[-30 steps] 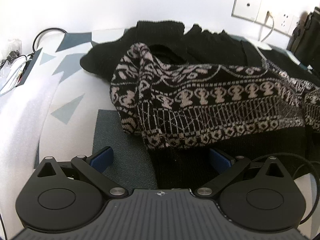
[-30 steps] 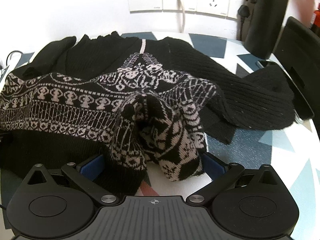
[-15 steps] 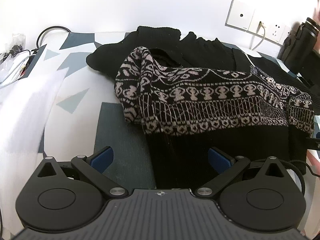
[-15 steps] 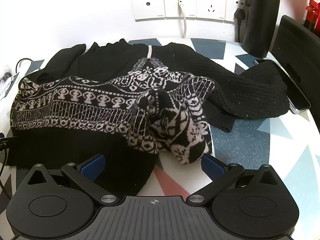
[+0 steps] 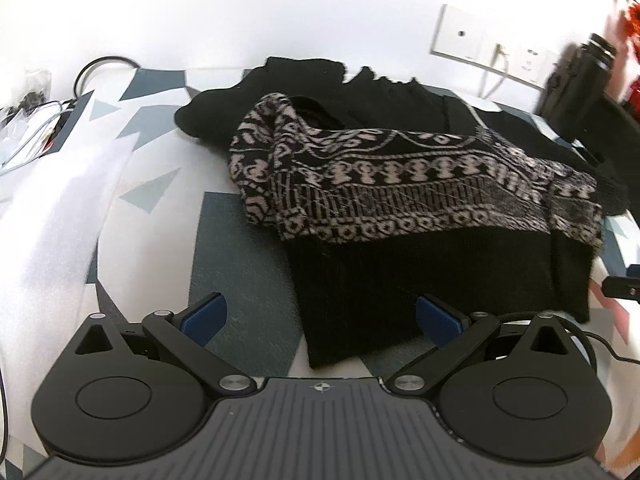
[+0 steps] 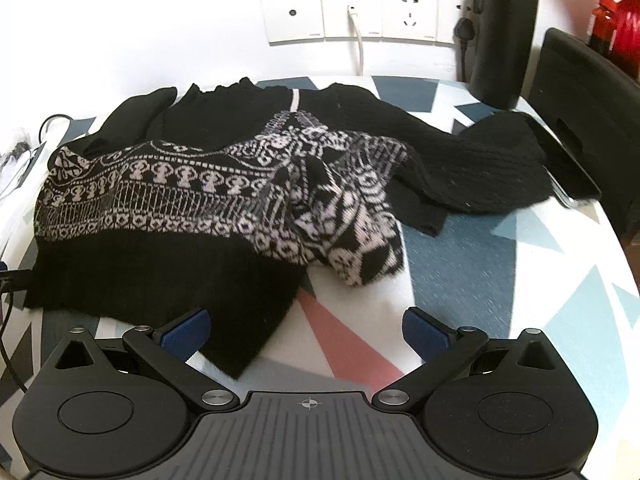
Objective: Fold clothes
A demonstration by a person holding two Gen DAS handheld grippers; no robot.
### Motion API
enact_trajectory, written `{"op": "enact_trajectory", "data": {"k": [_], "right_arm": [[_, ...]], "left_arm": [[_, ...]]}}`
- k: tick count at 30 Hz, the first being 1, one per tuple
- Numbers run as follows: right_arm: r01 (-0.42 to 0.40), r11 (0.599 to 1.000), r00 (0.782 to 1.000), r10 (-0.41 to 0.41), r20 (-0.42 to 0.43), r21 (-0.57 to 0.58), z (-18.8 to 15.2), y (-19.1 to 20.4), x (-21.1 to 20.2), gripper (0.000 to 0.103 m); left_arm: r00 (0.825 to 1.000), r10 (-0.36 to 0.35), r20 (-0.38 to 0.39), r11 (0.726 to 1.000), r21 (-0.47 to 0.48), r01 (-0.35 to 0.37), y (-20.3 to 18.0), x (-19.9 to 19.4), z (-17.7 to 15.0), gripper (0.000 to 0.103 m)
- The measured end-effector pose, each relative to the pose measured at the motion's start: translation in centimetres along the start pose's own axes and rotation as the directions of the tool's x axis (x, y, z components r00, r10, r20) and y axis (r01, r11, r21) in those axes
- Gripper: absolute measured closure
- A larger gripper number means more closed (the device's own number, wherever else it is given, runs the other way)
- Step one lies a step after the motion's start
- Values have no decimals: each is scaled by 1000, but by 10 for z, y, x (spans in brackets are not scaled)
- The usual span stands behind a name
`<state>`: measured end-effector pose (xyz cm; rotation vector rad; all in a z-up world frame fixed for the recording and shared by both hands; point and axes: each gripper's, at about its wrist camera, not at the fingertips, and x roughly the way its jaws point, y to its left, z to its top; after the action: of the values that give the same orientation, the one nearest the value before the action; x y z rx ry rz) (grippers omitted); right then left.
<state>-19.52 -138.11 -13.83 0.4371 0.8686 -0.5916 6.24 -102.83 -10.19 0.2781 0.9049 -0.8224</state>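
A black knit sweater (image 5: pixel 420 200) (image 6: pixel 168 200) with a white patterned band lies folded over on the table (image 5: pixel 240 248), its black hem nearest me. One black sleeve (image 6: pixel 472 172) stretches to the right, and a patterned sleeve end (image 6: pixel 352 240) is bunched at the fold's right side. My left gripper (image 5: pixel 322 316) is open just in front of the hem's left corner, holding nothing. My right gripper (image 6: pixel 306 330) is open in front of the hem's right corner, with nothing between its blue pads (image 6: pixel 186 330).
The table (image 6: pixel 500 280) carries a cloth with blue, grey and pink triangles. A black bottle (image 6: pixel 502 32) and a dark chair back (image 6: pixel 588 120) stand at the far right. Wall sockets (image 6: pixel 360 16) with a white cable are behind. Cables and clutter (image 5: pixel 36 120) lie far left.
Both grippers have drawn back from the sweater and risen; the hem that lay between the fingers now rests on the table ahead of them. The sweater lies flatter.
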Motion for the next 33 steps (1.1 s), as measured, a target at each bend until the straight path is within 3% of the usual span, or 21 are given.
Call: {"op": "enact_trajectory", "data": {"k": [13,33], "right_arm": [[2,999,999,-1,-52,32,-25,-7,-2,1],[87,996,994,-88,-64,-19,-22,8,23,1]], "left_arm": [[997,-75,-2,995,-63,74,17,-4,-20,1],[997,40,-73,998,46,-37,5,26,-12,0]]}}
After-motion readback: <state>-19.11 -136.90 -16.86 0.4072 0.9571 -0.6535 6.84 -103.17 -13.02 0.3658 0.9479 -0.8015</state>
